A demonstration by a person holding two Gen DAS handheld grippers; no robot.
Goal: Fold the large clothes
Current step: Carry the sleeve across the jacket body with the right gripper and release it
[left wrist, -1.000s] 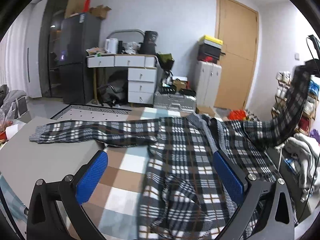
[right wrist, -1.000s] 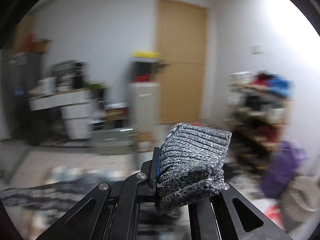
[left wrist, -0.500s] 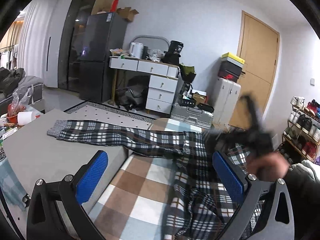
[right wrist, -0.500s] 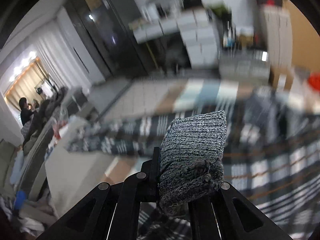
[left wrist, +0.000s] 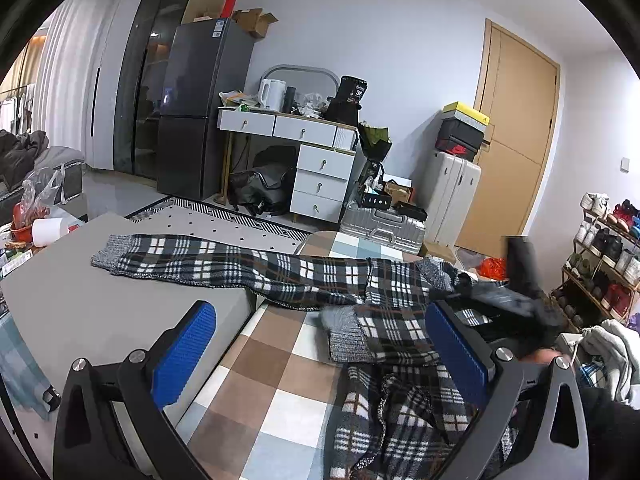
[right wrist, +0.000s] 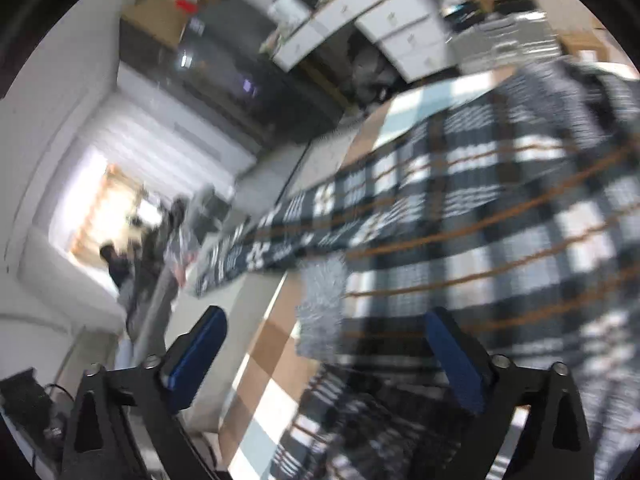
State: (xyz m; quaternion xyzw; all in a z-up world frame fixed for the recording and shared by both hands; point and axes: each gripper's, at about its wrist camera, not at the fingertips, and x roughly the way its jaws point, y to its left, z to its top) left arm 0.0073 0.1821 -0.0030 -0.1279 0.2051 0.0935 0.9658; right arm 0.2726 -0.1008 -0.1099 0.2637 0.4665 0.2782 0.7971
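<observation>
A dark plaid sweater (left wrist: 384, 292) lies on a checked blanket (left wrist: 264, 364). Its left sleeve (left wrist: 208, 264) stretches out onto the grey surface (left wrist: 72, 312). Its right sleeve, with a grey ribbed cuff (left wrist: 344, 334), lies folded across the body. My left gripper (left wrist: 320, 354) is open and empty above the blanket. My right gripper (right wrist: 324, 354) is open just above the cuff (right wrist: 322, 300) and the sweater (right wrist: 480, 220); the right wrist view is blurred. It shows as a dark blur in the left wrist view (left wrist: 520, 304).
A black fridge (left wrist: 200, 108), a white desk with drawers (left wrist: 304, 148), a silver suitcase (left wrist: 380, 226) and a wooden door (left wrist: 508, 140) stand beyond. A shoe rack (left wrist: 604, 248) and a grey garment (left wrist: 608, 348) are at the right.
My right gripper swung the right sleeve over the sweater body, opened and let go of the cuff, which now lies flat. My left gripper stayed open.
</observation>
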